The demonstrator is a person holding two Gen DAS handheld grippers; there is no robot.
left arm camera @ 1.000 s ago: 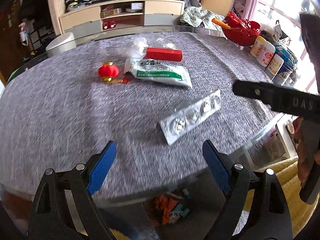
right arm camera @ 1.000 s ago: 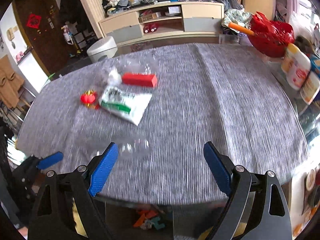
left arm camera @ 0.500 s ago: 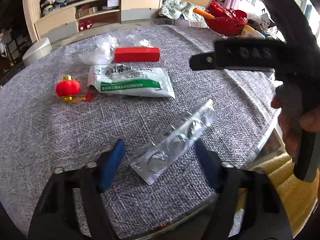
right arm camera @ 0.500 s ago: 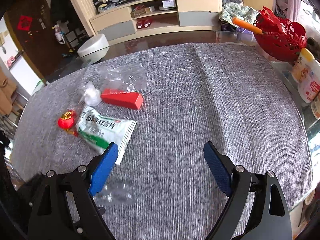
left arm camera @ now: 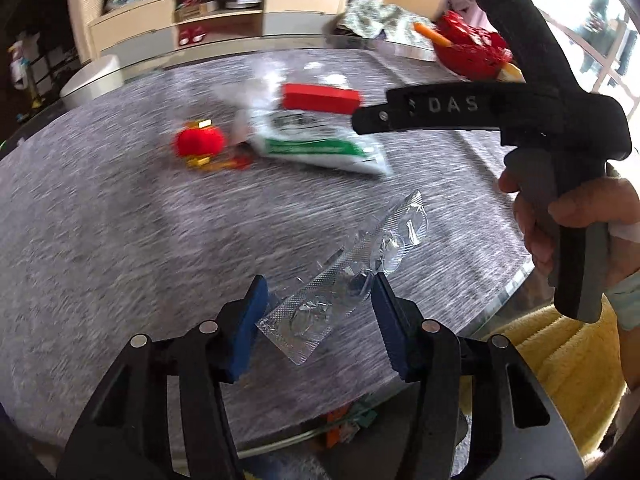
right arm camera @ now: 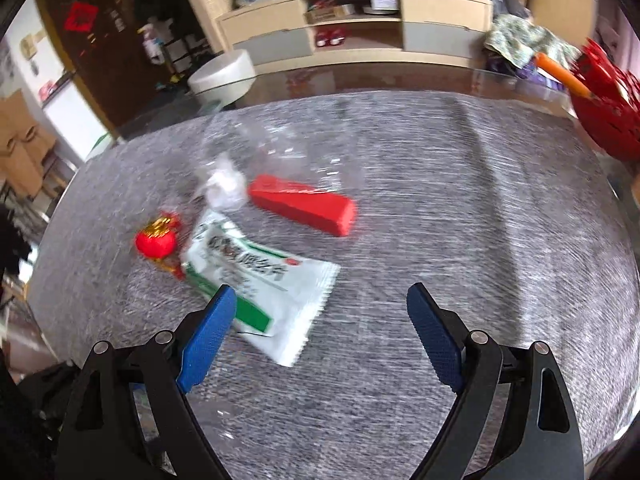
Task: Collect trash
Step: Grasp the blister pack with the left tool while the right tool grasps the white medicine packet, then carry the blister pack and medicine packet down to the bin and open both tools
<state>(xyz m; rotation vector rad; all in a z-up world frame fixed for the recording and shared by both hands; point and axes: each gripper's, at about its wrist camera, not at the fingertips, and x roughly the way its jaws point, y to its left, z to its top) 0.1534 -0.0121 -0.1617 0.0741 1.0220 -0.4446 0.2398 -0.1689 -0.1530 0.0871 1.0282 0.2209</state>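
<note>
jaws of my left gripper (left arm camera: 318, 312) stand spread around the empty blister pack (left arm camera: 352, 280) on the table's near edge; right gripper (right arm camera: 320, 332) gapes empty. i'd close squarely across its narrow width.

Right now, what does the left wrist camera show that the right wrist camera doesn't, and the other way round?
Only the left wrist view shows the crumpled silver blister pack lying between the left tongs, which have not clamped it, and the hand gripping the other black tool. Only the right wrist view shows the open right tongs above the cloth and the dark brown door. Both show the white and green sachet, the red rectangular box, the small red lantern ornament and the grey woven tablecloth.
</note>
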